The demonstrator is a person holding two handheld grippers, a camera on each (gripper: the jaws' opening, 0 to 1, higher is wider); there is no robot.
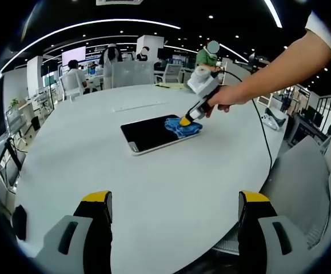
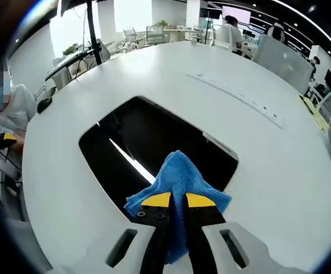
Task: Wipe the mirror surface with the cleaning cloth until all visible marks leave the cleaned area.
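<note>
Yellow-tipped jaws of the left gripper [image 1: 174, 206] stand spread wide and hold nothing, well back over the white table [image 1: 68, 171], while the right gripper [image 2: 177, 200] has its jaws pressed together, pinching the blue cloth [image 2: 179, 174] and setting it on the near edge of the mirror [image 2: 125, 142]. Judged risk: with nothing bracing the mirror, a hard stroke could slide it across the table, or the bunched cloth could slip from the pinch. Mirror lies flat mid-table, dark and glossy, reflecting a ceiling light; marks cannot be made out.

open-plan office, desks [image 1: 91, 80], chairs [image 1: 170, 72], seated workers [image 1: 74, 73]
</note>
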